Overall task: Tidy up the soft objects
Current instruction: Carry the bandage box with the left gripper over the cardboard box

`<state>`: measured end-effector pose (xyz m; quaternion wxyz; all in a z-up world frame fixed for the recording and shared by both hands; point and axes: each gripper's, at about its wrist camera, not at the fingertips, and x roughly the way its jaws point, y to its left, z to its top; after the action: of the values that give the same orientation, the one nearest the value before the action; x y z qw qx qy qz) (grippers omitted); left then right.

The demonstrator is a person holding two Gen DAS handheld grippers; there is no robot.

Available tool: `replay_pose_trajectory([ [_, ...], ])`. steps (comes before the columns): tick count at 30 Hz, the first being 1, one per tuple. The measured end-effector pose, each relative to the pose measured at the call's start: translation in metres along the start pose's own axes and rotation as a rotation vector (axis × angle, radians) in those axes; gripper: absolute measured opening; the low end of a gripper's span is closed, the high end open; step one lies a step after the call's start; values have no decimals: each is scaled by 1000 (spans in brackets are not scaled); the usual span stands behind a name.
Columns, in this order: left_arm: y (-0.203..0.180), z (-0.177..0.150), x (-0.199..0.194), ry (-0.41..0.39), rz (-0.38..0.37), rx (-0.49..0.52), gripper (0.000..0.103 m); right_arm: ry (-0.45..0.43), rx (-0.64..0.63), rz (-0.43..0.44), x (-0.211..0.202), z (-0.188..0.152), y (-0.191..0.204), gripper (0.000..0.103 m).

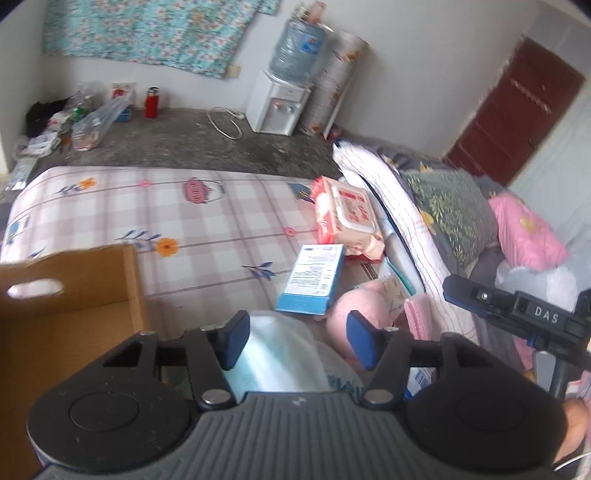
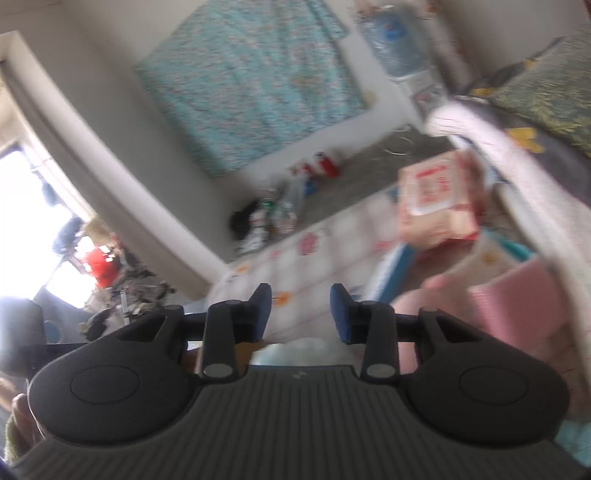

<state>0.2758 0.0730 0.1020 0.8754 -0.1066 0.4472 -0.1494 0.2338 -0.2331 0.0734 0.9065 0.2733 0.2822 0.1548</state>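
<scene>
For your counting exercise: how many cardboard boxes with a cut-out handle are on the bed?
1. The cardboard box sits at the bed's near left corner, open, beside the left gripper. Others may lie outside the views.

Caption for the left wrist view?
Left gripper open over a pale soft pack, cardboard box beside it on the bed.

White walls (image 1: 424, 74) surround a grey concrete floor (image 1: 207, 144); a floral cloth (image 1: 147, 33) hangs on the wall, a water dispenser (image 1: 279, 103) stands near a dark red door (image 1: 513, 118), and a bright window (image 2: 33, 206) gives daylight
</scene>
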Motion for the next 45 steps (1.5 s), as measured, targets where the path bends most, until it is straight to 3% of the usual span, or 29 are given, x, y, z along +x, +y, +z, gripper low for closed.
replay_pose_trajectory([
  [5,-36,19,64,82,40,121,61,63,72,-48,47,19,-32,44],
  [12,-70,37,149,151,176,298,61,189,199,-71,138,50,-70,47],
  [16,-68,47,183,207,140,279,63,259,234,-123,185,55,-88,50],
  [19,-63,52,204,266,106,253,75,300,253,-139,212,54,-101,51],
  [21,-63,53,214,278,109,258,82,321,269,-136,225,53,-107,51],
  [24,-63,56,231,292,128,262,84,329,298,-129,240,51,-116,50],
  [27,-59,56,245,326,142,246,84,333,333,-116,253,47,-123,39],
  [28,-57,56,249,333,144,235,84,337,352,-103,257,45,-126,28],
  [29,-55,56,252,340,145,220,84,341,371,-91,260,44,-128,21],
  [33,-48,55,252,348,132,170,74,326,389,-33,260,41,-126,19],
  [36,-48,57,238,319,124,169,73,306,378,2,249,47,-121,19],
  [45,-67,66,136,142,123,229,72,221,273,120,190,79,-59,19],
])
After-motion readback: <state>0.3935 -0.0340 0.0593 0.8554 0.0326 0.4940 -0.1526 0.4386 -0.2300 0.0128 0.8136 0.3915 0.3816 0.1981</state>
